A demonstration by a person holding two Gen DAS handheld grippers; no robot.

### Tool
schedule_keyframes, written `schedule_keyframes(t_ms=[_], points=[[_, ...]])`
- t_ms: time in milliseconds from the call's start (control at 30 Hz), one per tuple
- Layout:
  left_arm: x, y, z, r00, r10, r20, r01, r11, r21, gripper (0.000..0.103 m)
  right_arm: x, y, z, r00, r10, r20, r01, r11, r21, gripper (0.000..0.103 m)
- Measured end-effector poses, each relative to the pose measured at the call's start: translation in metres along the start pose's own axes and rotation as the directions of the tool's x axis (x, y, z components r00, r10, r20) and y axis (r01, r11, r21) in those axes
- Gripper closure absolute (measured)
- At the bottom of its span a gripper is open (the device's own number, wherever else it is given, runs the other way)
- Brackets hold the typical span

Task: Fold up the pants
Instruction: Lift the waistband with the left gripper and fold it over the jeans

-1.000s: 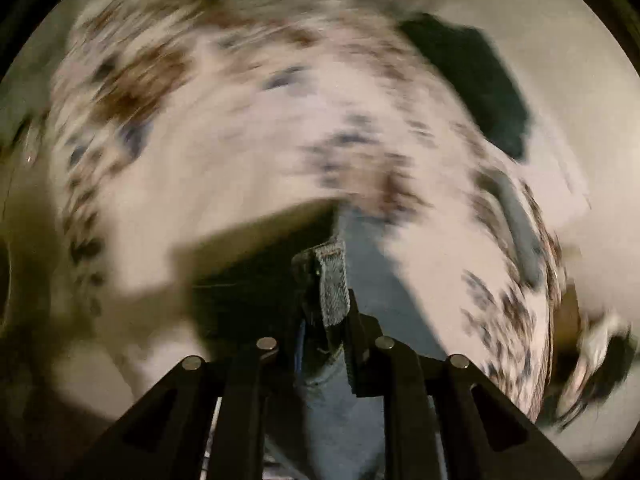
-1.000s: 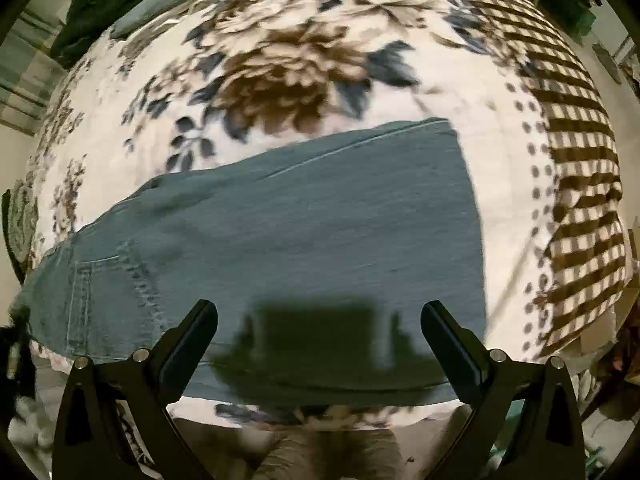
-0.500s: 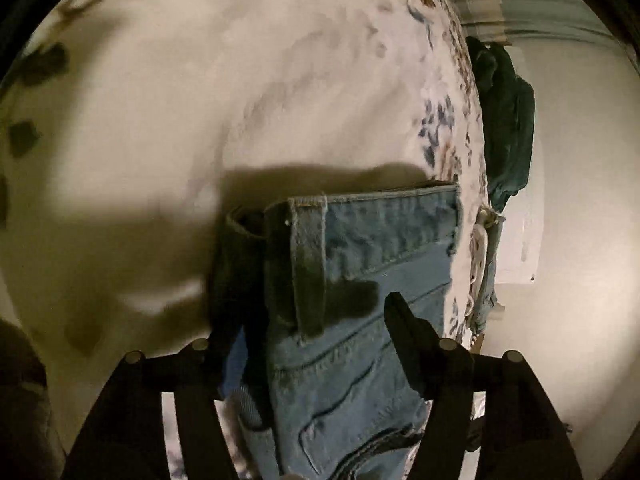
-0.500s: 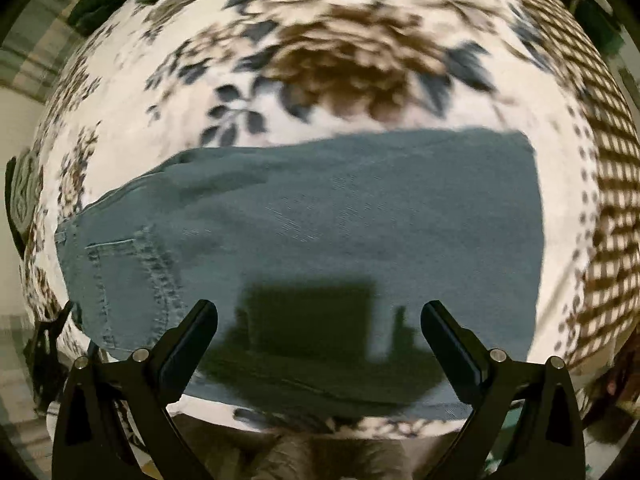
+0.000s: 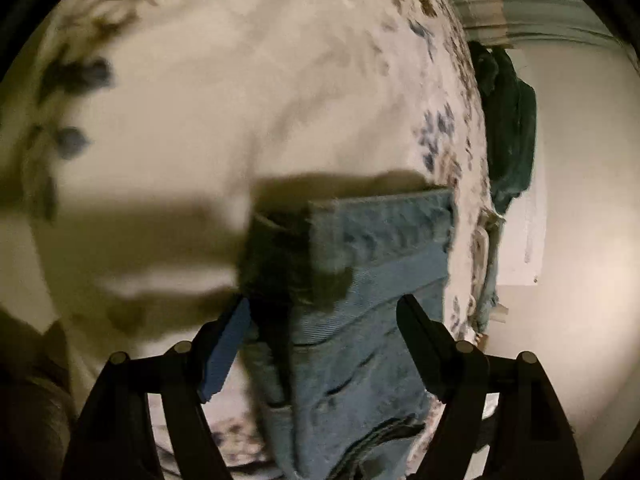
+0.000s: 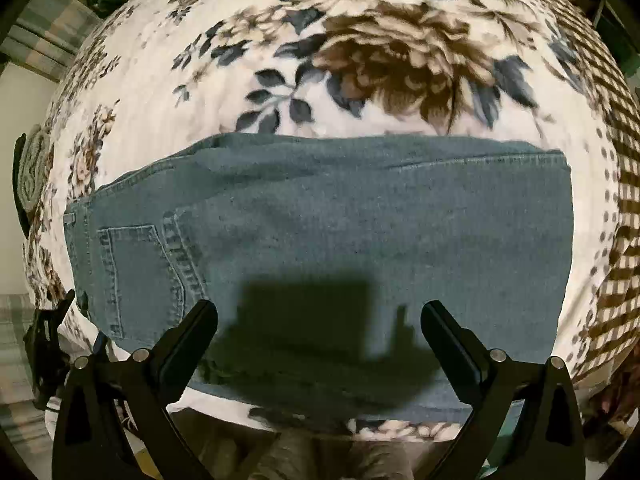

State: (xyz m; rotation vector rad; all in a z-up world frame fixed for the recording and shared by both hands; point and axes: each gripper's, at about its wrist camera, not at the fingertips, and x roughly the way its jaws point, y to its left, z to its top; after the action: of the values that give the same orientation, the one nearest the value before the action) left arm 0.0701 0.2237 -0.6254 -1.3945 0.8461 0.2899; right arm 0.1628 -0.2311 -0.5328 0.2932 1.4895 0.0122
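Blue denim jeans (image 6: 320,232) are seen spread flat on a floral blanket (image 6: 360,40) covering a bed, directly ahead of the right tongs (image 6: 319,320). The right tongs are held released, their two black fingers (image 6: 188,336) set wide apart above the near edge of the jeans, with nothing gripped between them. A dark shadow of the tool is cast on the denim between the fingers. A stitched back pocket (image 6: 140,276) is shown ahead and to the left of these tongs, and the folded edge of the fabric lies ahead and to the right, near a brown checked border (image 6: 612,184) of the blanket.

In the left wrist view, the waistband end of the jeans (image 5: 360,280) is pictured between and just beyond the left tongs (image 5: 322,312). These tongs are also parted and grasp nothing; a blue pad (image 5: 224,352) is visible on the inner face of the left-hand finger, just beside the shadowed edge of the denim. Whether it touches the cloth cannot be told, as the picture is blurred. Pale blanket (image 5: 200,120) fills the area ahead of the left tongs, and a dark green garment (image 5: 508,128) is seen far ahead to the right, against a light wall (image 5: 580,200).
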Motion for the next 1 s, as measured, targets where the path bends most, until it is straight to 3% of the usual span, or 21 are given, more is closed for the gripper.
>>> schedule_keyframes(t_ms=[100, 500, 567, 733, 767, 867, 967, 1000], points=[[0.000, 0.016, 0.002, 1.000, -0.027, 0.011, 0.027, 0.998, -0.064, 0.029, 0.003, -0.002, -0.002, 1.000, -0.003, -0.005, 0.003, 1.000, 0.006, 0.000], [0.032, -0.015, 0.021, 0.998, -0.039, 0.048, 0.038, 0.999, 0.015, 0.026, -0.002, 0.015, -0.003, 0.999, 0.032, 0.013, -0.032, 0.999, -0.033, 0.000], [0.032, -0.025, 0.018, 0.998, -0.051, 0.045, 0.049, 0.997, 0.054, 0.067, -0.001, 0.017, -0.003, 1.000, 0.028, 0.011, -0.027, 0.999, -0.039, 0.000], [0.000, -0.086, -0.010, 0.992, -0.110, 0.064, 0.090, 0.962, 0.257, 0.071, 0.002, 0.010, -0.007, 1.000, 0.015, 0.011, -0.015, 1.000, -0.017, 0.000], [-0.007, -0.102, -0.021, 0.992, -0.118, 0.051, 0.097, 0.947, 0.307, 0.071, 0.002, 0.006, -0.008, 1.000, 0.012, 0.010, -0.012, 1.000, -0.010, 0.000], [-0.025, -0.156, -0.070, 0.991, -0.130, -0.028, 0.127, 0.864, 0.487, 0.071, 0.000, -0.007, -0.010, 1.000, 0.014, 0.012, -0.014, 1.000, 0.019, 0.000], [-0.032, -0.196, -0.127, 0.986, -0.134, -0.099, 0.166, 0.756, 0.633, 0.072, -0.010, -0.025, -0.012, 0.999, 0.017, 0.027, -0.019, 0.998, 0.063, 0.000], [-0.028, -0.209, -0.154, 0.982, -0.124, -0.142, 0.187, 0.708, 0.681, 0.072, -0.013, -0.032, -0.013, 0.999, 0.013, 0.034, -0.016, 0.997, 0.076, 0.000]])
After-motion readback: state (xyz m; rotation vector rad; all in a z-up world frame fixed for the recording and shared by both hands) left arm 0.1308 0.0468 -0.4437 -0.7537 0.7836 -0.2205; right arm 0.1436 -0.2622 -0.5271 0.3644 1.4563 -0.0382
